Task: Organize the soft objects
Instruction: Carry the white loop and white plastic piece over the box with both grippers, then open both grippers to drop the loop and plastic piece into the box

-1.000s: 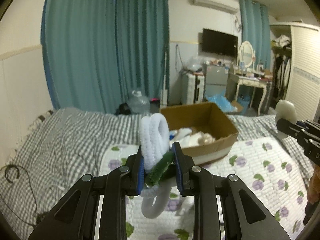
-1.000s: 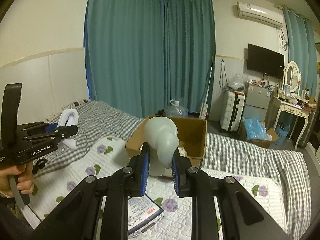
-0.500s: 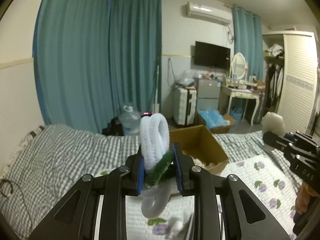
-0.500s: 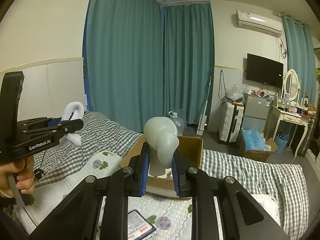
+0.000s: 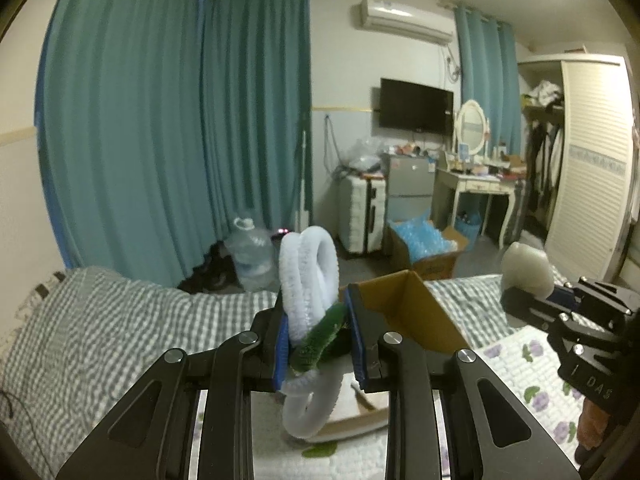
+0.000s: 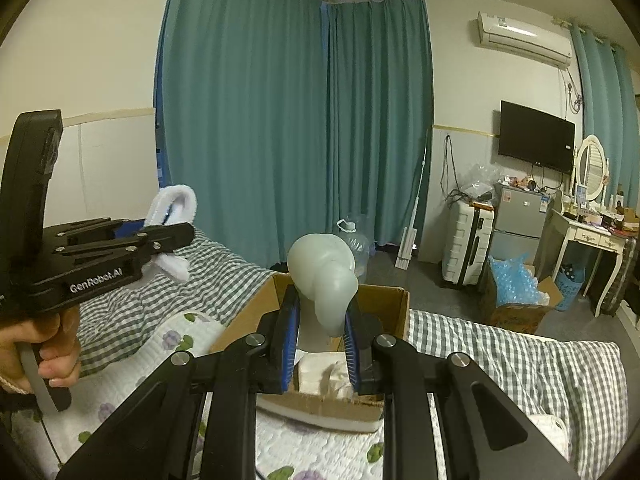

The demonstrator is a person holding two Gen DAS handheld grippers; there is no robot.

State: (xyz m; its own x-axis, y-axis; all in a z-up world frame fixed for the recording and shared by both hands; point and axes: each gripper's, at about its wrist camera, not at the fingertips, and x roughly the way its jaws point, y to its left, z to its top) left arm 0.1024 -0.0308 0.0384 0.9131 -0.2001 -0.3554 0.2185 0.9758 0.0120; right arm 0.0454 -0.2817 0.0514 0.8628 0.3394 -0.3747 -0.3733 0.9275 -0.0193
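left gripper (image 5: 318,344): clamped on white-and-green fuzzy coil (image 5: 308,284), as 1 s ago
right gripper (image 6: 320,336): clamped on pale squishy toy (image 6: 326,270), unchanged
cardboard box (image 6: 394,300): lower in both views than before

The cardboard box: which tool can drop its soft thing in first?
Probably the right tool. Its pale squishy toy sits right in front of the cardboard box opening. The left tool, holding the white fuzzy loop, sees the box off to one side.

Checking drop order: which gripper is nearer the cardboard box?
Right, though only slightly. The right gripper, shut on the grey squishy, sits at the box rim; the left gripper, shut on the pipe cleaners, is beside it, further left.
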